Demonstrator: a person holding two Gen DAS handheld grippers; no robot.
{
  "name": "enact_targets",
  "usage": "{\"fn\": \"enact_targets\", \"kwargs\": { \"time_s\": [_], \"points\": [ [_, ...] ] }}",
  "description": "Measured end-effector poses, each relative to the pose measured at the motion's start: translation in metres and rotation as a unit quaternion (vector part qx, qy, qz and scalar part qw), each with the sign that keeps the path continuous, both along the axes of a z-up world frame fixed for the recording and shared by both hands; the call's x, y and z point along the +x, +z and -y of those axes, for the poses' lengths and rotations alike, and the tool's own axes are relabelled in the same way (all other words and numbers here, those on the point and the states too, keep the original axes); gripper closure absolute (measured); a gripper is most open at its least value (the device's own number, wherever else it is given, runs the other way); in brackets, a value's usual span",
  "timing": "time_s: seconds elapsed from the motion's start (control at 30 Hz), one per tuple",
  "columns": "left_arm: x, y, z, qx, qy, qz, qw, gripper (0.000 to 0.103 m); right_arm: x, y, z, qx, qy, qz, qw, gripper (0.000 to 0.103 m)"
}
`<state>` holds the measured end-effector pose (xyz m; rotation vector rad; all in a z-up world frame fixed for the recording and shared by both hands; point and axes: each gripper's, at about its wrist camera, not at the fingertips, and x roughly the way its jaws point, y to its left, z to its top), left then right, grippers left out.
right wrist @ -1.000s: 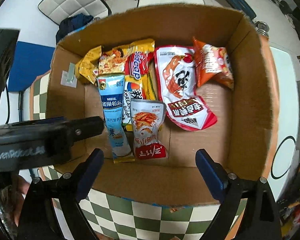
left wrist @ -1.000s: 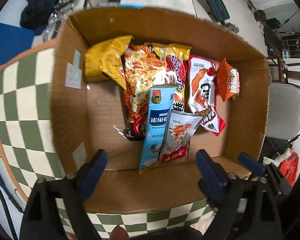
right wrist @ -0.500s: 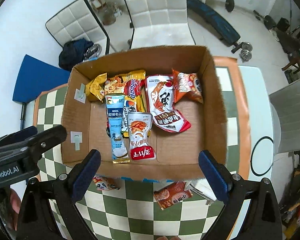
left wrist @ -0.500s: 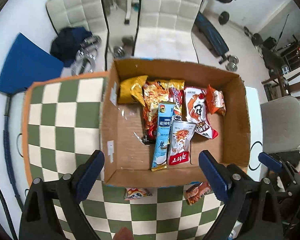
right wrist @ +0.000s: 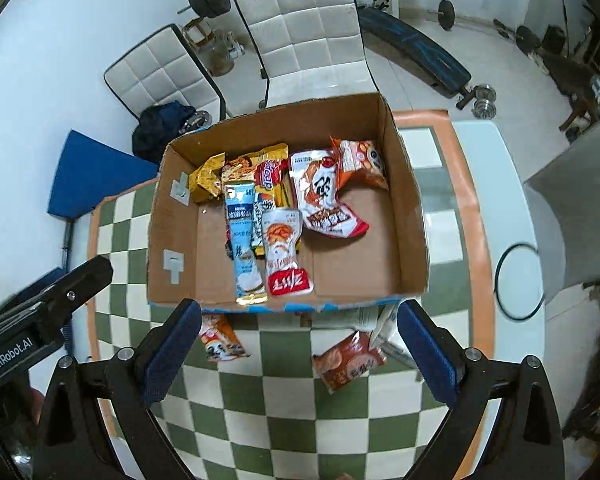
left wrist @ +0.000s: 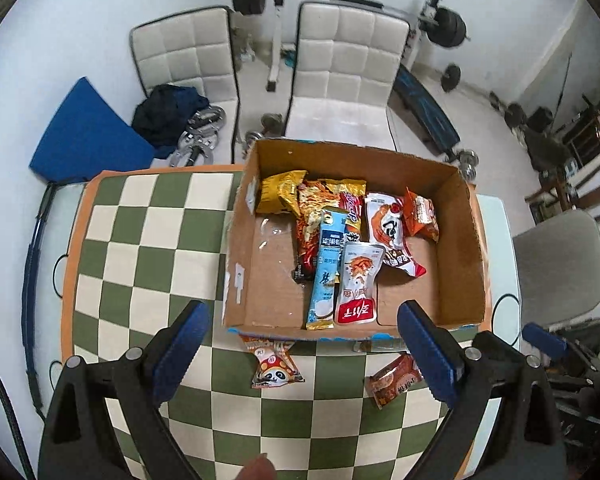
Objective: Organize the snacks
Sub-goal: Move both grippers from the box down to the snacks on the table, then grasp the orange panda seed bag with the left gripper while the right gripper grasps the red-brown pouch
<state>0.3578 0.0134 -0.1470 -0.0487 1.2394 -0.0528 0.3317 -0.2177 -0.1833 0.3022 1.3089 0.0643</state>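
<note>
I hold my left gripper and right gripper high above the green-and-cream checkered tablecloth, jaws spread wide and empty, probably to survey what remains. Two snack packets lie loose just before the brown cardboard box: an orange panda-print packet and a reddish-brown packet. A white packet beside it is partly hidden, so maybe three. Inside the box I count roughly seven packets, overlapping toward the far wall.

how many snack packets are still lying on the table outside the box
3 visible: a panda packet by the cardboard box front-left, a red-brown packet front-right, and a white packet half under the box edge; others may be hidden.
</note>
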Motion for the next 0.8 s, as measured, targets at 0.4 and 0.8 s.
{"fn": "enact_targets", "kwargs": {
  "time_s": [0.4, 0.8],
  "points": [
    [-0.071, -0.108, -0.029, 0.0, 0.074, -0.096, 0.9927, 0.007, -0.074, -0.123, 0.029, 0.086, -0.099, -0.117, 0.984, 0.003],
    [-0.046, -0.195, -0.037, 0.008, 0.086, -0.149, 0.985, 0.007, -0.079, -0.221, 0.034, 0.074, -0.207, -0.168, 0.961, 0.004]
  ]
}}
